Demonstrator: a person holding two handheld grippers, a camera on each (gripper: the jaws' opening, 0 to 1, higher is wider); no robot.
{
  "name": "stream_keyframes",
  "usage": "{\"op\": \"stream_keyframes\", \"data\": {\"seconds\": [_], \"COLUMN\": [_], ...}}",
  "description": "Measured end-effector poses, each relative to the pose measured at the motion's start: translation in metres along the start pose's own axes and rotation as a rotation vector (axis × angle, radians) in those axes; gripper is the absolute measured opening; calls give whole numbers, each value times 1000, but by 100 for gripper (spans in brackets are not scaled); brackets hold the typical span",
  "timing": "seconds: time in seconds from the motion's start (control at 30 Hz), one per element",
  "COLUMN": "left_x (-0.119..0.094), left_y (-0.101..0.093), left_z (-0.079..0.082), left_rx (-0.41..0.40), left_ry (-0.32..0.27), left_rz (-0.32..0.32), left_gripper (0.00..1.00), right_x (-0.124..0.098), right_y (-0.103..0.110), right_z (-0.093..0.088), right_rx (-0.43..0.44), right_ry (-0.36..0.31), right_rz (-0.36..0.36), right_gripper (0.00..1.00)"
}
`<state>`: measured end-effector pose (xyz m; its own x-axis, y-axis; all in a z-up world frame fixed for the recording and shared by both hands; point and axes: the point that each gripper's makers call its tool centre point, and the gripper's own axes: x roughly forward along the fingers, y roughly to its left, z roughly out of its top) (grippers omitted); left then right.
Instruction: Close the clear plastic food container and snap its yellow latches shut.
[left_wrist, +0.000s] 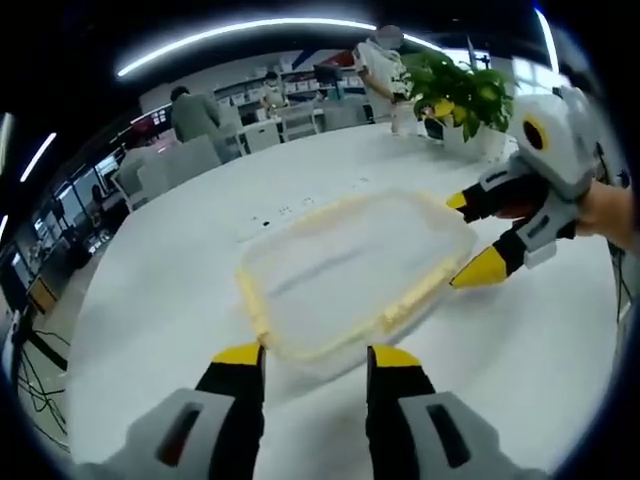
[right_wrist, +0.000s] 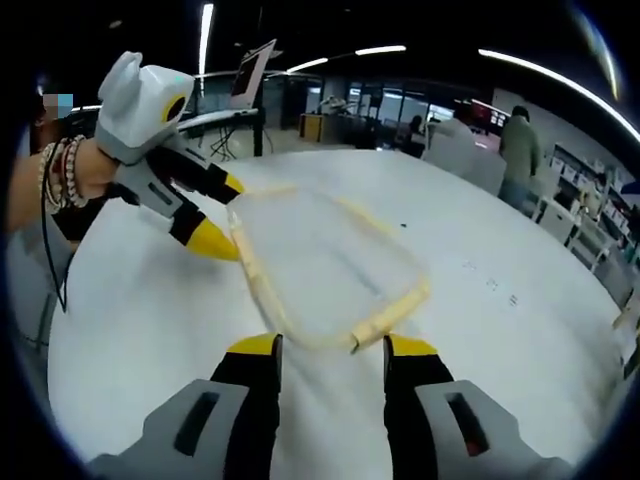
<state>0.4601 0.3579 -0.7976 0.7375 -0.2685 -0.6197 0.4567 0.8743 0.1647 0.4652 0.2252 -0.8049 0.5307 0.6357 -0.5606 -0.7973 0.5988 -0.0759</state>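
Two yellow-tipped tools are working at one clear, rectangular plastic food container (left_wrist: 350, 275) with pale yellow latches along its rim, which is lying flat on the round white tabletop (left_wrist: 150, 300), roughly at its middle and well away from every edge. The lid appears to be sitting on the container already, so the step in hand looks like the latching.

To do it well, each tool should be pressing one latch down and inward against the rim while the other is steadying the opposite side, since the light container may be sliding on the smooth surface. Opposite sides are best done in turn, so the lid is seating evenly.

In the left gripper view, the left tool (left_wrist: 312, 355) is sitting just beside one side of the container, its jaws spread and holding nothing, the latch (left_wrist: 258, 300) lying close in front of the tips. The right tool (left_wrist: 470, 240) is coming in at an adjoining side, jaws spread, one tip touching or nearly touching the rim; I cannot tell which.

In the right gripper view, the right tool (right_wrist: 333, 345) is straddling the container's end, where a yellow latch (right_wrist: 385, 318) is lying between its tips. A green potted plant (left_wrist: 460, 95) is standing near the far edge.
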Motion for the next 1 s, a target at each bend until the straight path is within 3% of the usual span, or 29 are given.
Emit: {"op": "stream_keyframes", "data": {"seconds": [0.27,0.4,0.43,0.47,0.63,0.77,0.87,0.93,1.0], "left_x": [-17,-30,-33,-38,-58,-78,-94,-108,-125], "left_y": [3,-6,-7,-12,-29,-47,-48,-51,-48], "left_z": [-3,3,7,18,34,43,44,32,27], "left_rx": [-62,-181,-161,-133,-143,-94,-65,-25,-21], "left_ry": [-15,-25,-40,-93,-153,-198,-201,-145,-171], "left_rz": [15,-1,-3,-6,-21,-90,-98,-123,-129], "left_gripper": [37,40,42,45,77,75,76,74,74], "right_x": [-17,-34,-37,-42,-62,-77,-86,-93,-101], "right_y": [2,8,9,10,21,32,43,53,58], "right_z": [7,13,14,15,20,26,31,32,33], "right_rx": [9,19,18,15,46,70,90,84,77], "right_ry": [-8,-35,-39,-43,-63,-77,-86,-85,-88], "right_rz": [-11,-24,-29,-36,-53,-70,-67,-55,-69], "right_gripper": [39,39,40,40,47,54,58,61,62]}}
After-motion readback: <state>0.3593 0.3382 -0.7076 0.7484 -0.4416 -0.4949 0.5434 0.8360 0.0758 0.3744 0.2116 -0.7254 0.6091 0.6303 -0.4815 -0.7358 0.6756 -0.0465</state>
